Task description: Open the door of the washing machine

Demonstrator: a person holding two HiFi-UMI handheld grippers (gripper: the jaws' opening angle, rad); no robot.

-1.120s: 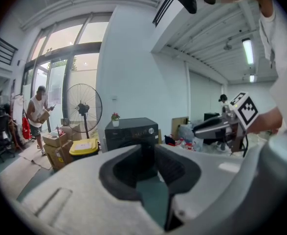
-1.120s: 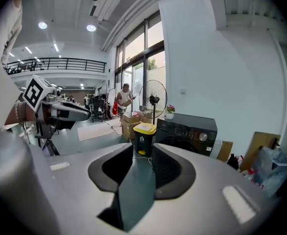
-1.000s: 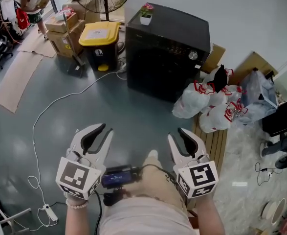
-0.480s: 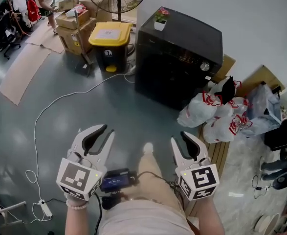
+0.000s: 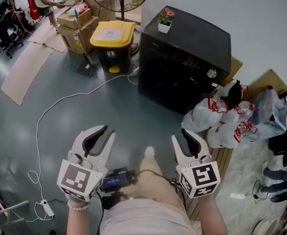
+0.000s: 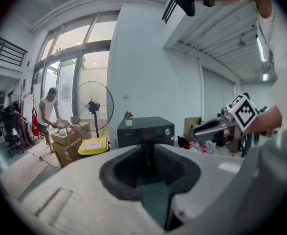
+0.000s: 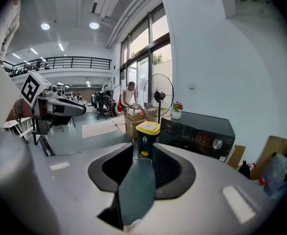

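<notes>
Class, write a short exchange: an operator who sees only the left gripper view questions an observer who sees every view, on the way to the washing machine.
Operator: What lies on the floor ahead?
Observer: A white cable, at the head view's left, running up toward the machine.
Operator: Does the right gripper hold anything?
Observer: No. The right gripper has its fingers apart with nothing between them.

Glossy black washing machine (image 5: 192,43), smooth grey floor (image 5: 99,116), seemingly plastic bags (image 5: 202,119).
</notes>
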